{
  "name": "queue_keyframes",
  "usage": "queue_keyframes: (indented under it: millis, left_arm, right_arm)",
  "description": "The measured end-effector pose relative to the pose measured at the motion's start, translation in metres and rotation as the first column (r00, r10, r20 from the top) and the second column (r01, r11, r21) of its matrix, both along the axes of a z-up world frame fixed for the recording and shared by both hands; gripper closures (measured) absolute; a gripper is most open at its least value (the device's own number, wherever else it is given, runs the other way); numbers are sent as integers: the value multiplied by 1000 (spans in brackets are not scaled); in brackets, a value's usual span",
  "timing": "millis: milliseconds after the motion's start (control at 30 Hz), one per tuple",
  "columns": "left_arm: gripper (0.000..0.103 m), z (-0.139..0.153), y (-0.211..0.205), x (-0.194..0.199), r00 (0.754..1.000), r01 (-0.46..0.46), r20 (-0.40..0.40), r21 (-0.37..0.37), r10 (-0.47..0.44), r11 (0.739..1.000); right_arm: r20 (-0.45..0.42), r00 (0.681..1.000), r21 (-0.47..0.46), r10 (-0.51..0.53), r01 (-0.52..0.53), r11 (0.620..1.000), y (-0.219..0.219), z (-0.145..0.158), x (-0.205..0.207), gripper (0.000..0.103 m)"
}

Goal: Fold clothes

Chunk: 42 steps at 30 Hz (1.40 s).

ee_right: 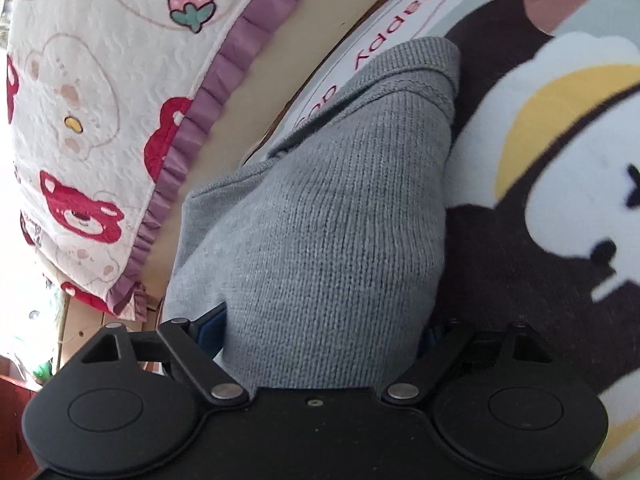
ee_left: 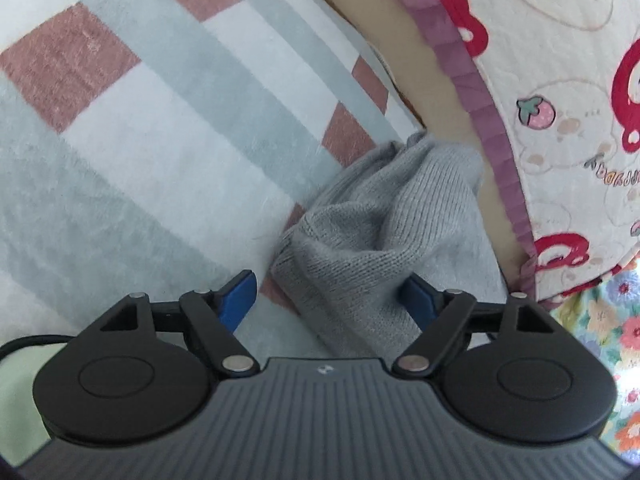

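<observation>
Grey knit point(ee_left: 372, 232) lies bunched on the rug point(ee_left: 120, 128), near the rug's edge by a strip of tan floor point(ee_left: 432, 92). Left view: it's a crumpled fold running from mid-frame down between the left gripper's point(ee_left: 328, 300) blue pads point(ee_left: 236, 300). Jaws wide; left pad clear of the cloth, right pad partly hidden behind the fabric edge, no visible squeeze. Not gripping it.

Right view: same knit point(ee_right: 320, 220) fills the centre, ribbed edge at the top, draped over a brown-and-white cartoon rug print point(ee_right: 560, 200). It runs down between the right gripper's point(ee_right: 320, 332) fingers. Jaws at full spread; both pads mostly hidden by the cloth, only a blue sliver point(ee_right: 212, 328) showing on the left. Can't tell if the pads touch the fabric.

Past the knit: white label with red "Happy" lettering point(ee_right: 400, 28). Quilt with red bears, strawberries and purple ruffle trim point(ee_left: 560, 80) hangs beside the floor strip. Floral fabric point(ee_left: 608, 340) at the left view's right edge.
</observation>
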<state>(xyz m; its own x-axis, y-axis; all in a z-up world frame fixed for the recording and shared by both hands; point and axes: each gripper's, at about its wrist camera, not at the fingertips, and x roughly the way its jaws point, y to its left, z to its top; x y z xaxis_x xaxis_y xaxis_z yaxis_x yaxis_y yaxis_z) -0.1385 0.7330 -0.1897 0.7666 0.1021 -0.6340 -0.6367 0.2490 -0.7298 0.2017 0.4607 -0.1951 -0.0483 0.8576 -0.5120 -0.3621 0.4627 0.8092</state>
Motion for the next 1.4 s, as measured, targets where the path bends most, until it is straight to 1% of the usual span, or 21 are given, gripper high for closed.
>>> queue_keyframes:
  millis: [67,100,133,167,200,267,367,400,467,600,700,800,900,1000,1033,1100,1167,1200,1267,1333,1400]
  left_arm:
    - [29,-3,1,2,1000,-5,23,-4,5,1000]
    - [41,-5,1,4,999,-10,40,-8,10,1000]
    - [45,-6,1,5,999,-13,47,4,13,1000]
    - [55,-4,0,8,999,-14,43,36,13,999]
    - [59,-1,-2,10,999,-10,32,75,8,997]
    - [62,8,-7,15,1000,10,-6,160,-9,987]
    - [63,11,-8,14,1000,14,-19,182,-11,983]
    - [63,10,-7,13,1000,8,-14,175,-5,985]
    - [63,9,-5,10,1000,-1,-4,159,1,987]
    - [61,9,-4,12,1000,6,1,156,-6,988]
    - [54,6,-2,15,1000,19,19,149,-22,989]
    - [44,0,4,19,995,77,50,154,-85,985]
    - [31,-8,12,19,991,91,94,97,-100,991]
    - [29,-14,11,21,989,80,121,83,-90,993]
    - [29,-13,9,23,989,85,115,101,-96,991]
    - [51,-7,4,28,989,102,86,175,-119,979]
    - [63,4,-3,33,988,125,57,271,-145,954]
    - [66,9,-7,36,987,138,35,311,-156,940]
    - [69,18,-13,42,986,158,-5,379,-169,912]
    - [72,23,-18,42,986,163,-30,428,-166,889]
    - [73,30,-24,42,982,184,-48,482,-184,856]
  right_arm:
    - [48,999,-11,23,-23,1000,-1,7,-3,22]
    - [80,996,-13,32,-31,999,-1,12,-6,26]
    - [119,992,-20,42,-40,999,1,18,-10,29]
    - [167,984,-31,56,-51,998,3,25,-15,31]
    - [214,974,-44,70,-62,997,6,31,-19,33]
    - [323,940,-100,107,-78,992,16,47,-31,34]
    - [487,854,-200,184,-97,975,32,66,-50,35]
    - [504,841,-209,197,-103,972,35,68,-51,35]
    - [492,849,-205,192,-102,973,37,67,-46,34]
    - [356,926,-153,125,-74,985,24,45,-26,31]
    - [255,963,-117,84,-55,992,11,29,-15,29]
    - [203,978,-100,58,-38,994,5,22,-11,29]
    - [164,986,-86,40,-26,996,2,16,-10,28]
    - [132,991,-69,27,-18,997,0,11,-9,26]
    - [123,992,-62,26,-19,998,0,9,-8,26]
    - [98,995,-41,30,-27,999,0,3,-4,25]
    - [51,998,-10,35,-34,999,5,-8,3,20]
    - [27,999,5,30,-30,1000,9,-13,7,17]
    - [36,999,8,9,-9,1000,18,-11,9,19]
    - [155,987,-14,41,-39,999,24,11,-2,35]
    - [256,964,-3,69,-71,997,23,37,-16,38]
